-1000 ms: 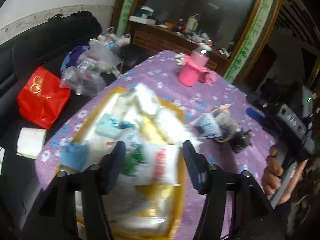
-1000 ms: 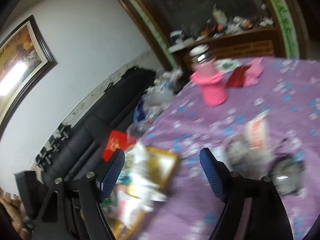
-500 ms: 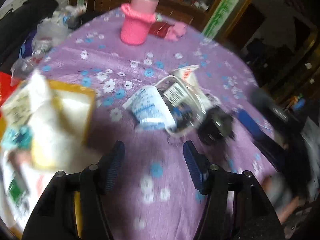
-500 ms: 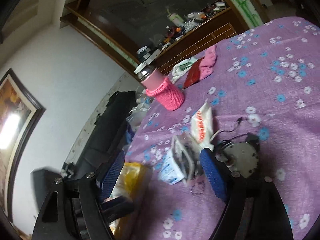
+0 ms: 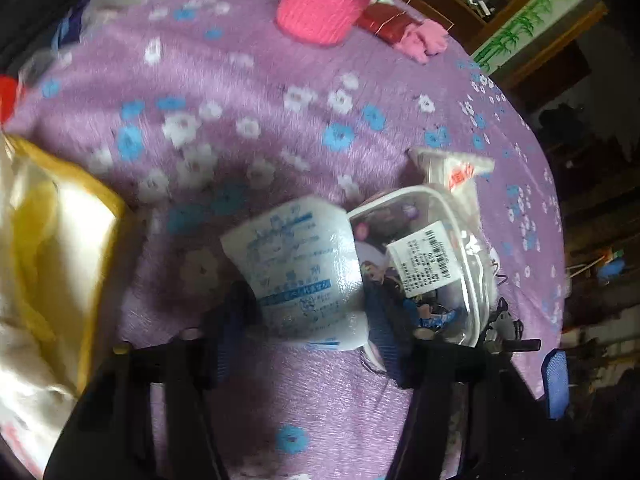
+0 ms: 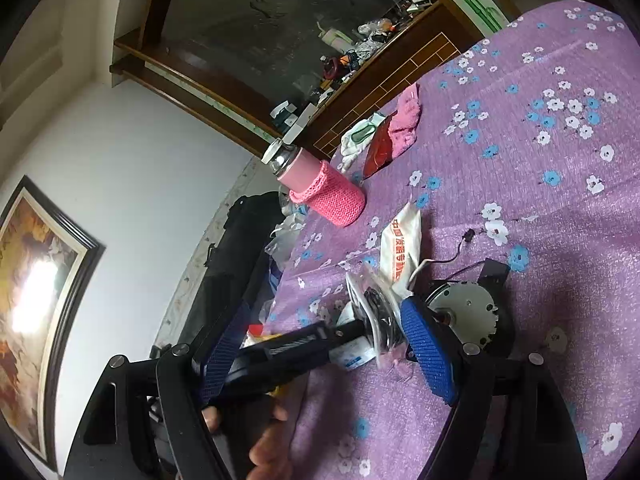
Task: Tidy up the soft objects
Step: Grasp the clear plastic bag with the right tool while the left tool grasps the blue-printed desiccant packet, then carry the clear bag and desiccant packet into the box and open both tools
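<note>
**Two grippers over a purple floral cloth**

Two grippers are in play. On the left gripper (image 5: 308,322), the jaws are closing with one white tissue pack (image 5: 302,270) printed in blue between them; both blue pads sit at the pack's sides, and whether they press it cannot be told. The pack lies on the purple floral tablecloth (image 5: 240,92), touching one clear plastic pouch (image 5: 436,256) with a barcode label. One white sachet with red print (image 5: 456,170) lies just beyond the pouch. The right gripper (image 6: 320,344) stands wide apart, nothing between its pads, just beside one round metal motor (image 6: 466,312). One pink knit-sleeved bottle (image 6: 320,188) stands farther off, near one pink cloth (image 6: 404,124) and one red packet (image 6: 378,150). One yellow-rimmed tray (image 5: 84,184) of white packs sits at the left edge of the left wrist view.
</note>
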`<control>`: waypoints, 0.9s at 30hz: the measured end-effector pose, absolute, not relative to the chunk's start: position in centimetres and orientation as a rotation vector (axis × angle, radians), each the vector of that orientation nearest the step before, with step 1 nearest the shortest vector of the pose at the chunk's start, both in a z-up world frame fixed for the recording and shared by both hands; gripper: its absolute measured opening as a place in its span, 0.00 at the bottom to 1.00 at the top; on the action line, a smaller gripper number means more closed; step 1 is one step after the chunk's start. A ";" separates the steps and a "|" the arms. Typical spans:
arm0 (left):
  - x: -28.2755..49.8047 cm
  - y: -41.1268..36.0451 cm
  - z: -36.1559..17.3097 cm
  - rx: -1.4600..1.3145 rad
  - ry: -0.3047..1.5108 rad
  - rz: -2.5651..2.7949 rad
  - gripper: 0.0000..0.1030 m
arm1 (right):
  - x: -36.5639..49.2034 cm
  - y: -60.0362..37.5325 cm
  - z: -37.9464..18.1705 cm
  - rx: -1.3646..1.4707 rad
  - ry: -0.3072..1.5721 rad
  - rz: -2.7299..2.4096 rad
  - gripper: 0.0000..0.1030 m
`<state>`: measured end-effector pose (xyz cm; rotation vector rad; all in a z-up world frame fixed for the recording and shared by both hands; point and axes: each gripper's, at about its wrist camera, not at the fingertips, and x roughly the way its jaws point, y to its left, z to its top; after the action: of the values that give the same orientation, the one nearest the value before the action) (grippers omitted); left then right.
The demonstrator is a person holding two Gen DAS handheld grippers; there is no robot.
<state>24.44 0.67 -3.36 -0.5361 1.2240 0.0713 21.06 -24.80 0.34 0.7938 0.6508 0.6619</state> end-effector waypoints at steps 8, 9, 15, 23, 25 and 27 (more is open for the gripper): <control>19.3 0.7 -1.5 -0.538 1.162 0.105 0.26 | 21.5 -24.7 0.4 0.764 0.657 0.655 0.78; 18.8 0.5 -1.3 -0.542 1.159 0.095 0.26 | 21.5 -24.5 0.5 0.755 0.663 0.653 0.78; 15.9 0.7 -0.3 -0.558 1.116 0.087 0.26 | 24.4 -21.0 4.1 0.510 0.731 0.615 0.77; 14.2 1.6 1.7 -0.558 1.044 0.118 0.26 | 28.2 -14.5 4.4 0.237 0.802 0.530 0.70; 14.4 1.8 1.8 -0.569 1.042 0.121 0.26 | 28.3 -13.0 4.0 0.185 0.819 0.505 0.56; 14.5 1.7 1.8 -0.570 1.037 0.118 0.26 | 28.2 -11.5 3.6 0.107 0.822 0.474 0.49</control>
<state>14.49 1.67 1.78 -0.5696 1.0373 0.1184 28.22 -11.49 3.56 0.1070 0.8221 0.4735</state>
